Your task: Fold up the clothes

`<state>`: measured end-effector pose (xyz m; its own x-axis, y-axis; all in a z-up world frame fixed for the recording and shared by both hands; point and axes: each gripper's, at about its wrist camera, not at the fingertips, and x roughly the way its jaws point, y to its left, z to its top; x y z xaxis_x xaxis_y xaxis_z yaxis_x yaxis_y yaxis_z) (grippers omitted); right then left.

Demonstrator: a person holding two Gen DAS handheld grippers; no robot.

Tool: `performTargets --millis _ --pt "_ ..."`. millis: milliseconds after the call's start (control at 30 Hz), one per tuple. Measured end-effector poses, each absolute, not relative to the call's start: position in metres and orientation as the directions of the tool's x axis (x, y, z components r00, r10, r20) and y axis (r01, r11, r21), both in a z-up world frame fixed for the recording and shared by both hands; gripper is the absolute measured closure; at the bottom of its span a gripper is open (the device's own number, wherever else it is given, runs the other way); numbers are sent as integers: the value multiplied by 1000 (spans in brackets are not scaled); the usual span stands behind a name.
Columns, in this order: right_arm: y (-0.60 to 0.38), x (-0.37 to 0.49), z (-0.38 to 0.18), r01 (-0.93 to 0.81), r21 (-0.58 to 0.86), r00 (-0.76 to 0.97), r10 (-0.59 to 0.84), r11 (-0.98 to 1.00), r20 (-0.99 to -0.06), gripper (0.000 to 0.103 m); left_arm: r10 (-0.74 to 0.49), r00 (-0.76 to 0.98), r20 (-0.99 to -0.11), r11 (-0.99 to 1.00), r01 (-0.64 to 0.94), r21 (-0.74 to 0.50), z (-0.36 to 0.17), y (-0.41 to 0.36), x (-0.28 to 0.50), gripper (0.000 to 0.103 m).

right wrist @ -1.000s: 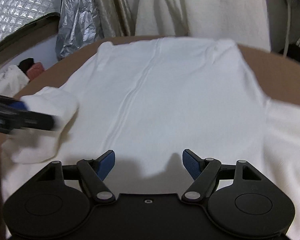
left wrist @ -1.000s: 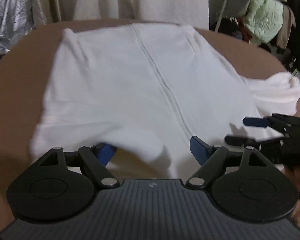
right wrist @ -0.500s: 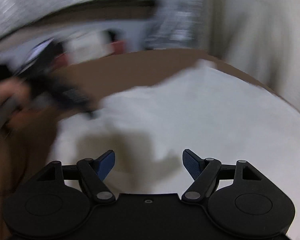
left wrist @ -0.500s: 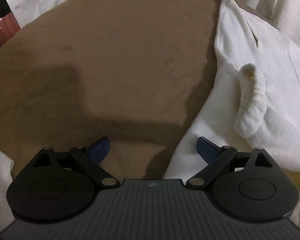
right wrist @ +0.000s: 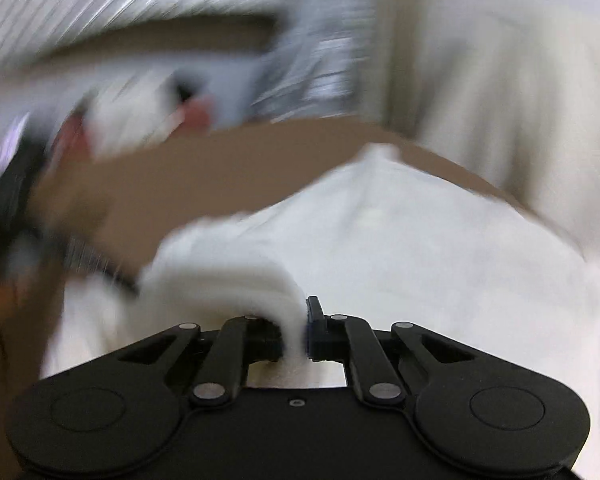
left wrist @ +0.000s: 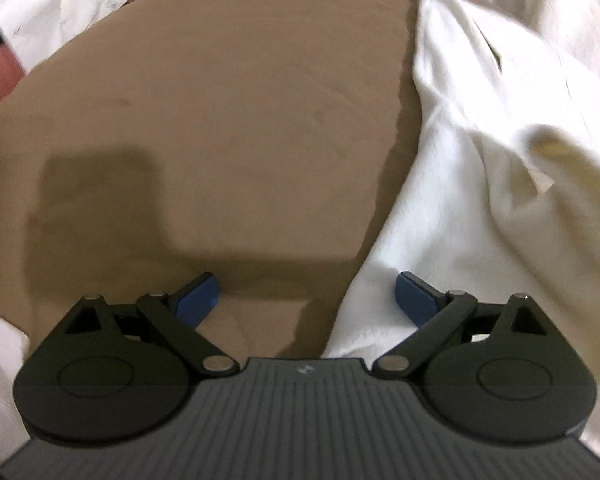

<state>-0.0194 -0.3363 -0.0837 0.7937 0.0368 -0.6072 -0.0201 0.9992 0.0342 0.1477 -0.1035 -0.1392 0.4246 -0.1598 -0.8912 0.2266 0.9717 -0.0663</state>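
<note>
Left wrist view, left gripper [left wrist: 306, 300]: its blue fingers [left wrist: 198, 298] stand wide apart with nothing pinched. The hem of the garment just crosses the gap on the 3 o'clock side, and neither pad presses it.
Left wrist view, white garment [left wrist: 480, 184]: it lies rumpled from 1 to 5 o'clock, its edge running down toward the right finger. The gripper looks parked at that edge so it can take a corner to match the other hand's.
Left wrist view, counter [left wrist: 228, 128]: bare brown surface fills 9 to 12 o'clock, room to spread the cloth out flat.
Right wrist view, right gripper [right wrist: 300, 328]: the fingers are drawn together on a raised fold of the white garment [right wrist: 420, 264], which arches up at 6 o'clock, held high probably so the layer can be carried over.
Right wrist view, garment body: it spreads across the counter [right wrist: 204, 176] from 12 to 4 o'clock.
Right wrist view, 9 o'clock: heavy blur; a dark shape there may be the other gripper, but I cannot be sure.
</note>
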Motion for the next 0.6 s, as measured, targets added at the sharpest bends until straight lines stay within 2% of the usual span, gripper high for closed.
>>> performTargets --millis 67,133,200,233,267,333,433,533,600 --pt "-370 -41 -76 143 157 800 -21 977 -599 93 -159 427 -890 972 225 -66 -136 -101 148 6" --pt "-398 -60 -84 286 200 756 -93 937 -648 90 -183 419 -890 969 230 -91 -134 -99 148 6" --pt "-419 -74 -102 423 223 683 -147 878 -716 69 -191 415 -889 965 244 -94 -133 -100 147 6" --pt "-429 -81 -111 488 229 641 -168 842 -748 49 -191 416 -889 964 251 -89 -132 -101 147 6" --pt "-439 -89 -120 549 241 603 -180 800 -777 41 -189 417 -889 963 258 -84 -131 -101 147 6" --pt "-453 -111 -133 596 389 628 -106 702 -771 41 -180 417 -891 962 262 -72 -131 -102 148 6" --pt "-454 -123 -130 584 455 669 -81 672 -738 40 -184 411 -893 964 255 -81 -129 -100 151 6" --pt "-447 -107 -110 461 519 743 6 720 -669 40 -192 414 -890 965 244 -95 -126 -96 154 6" --pt "-439 -98 -97 404 500 765 17 766 -643 34 -189 415 -890 967 239 -95 -126 -96 155 6"
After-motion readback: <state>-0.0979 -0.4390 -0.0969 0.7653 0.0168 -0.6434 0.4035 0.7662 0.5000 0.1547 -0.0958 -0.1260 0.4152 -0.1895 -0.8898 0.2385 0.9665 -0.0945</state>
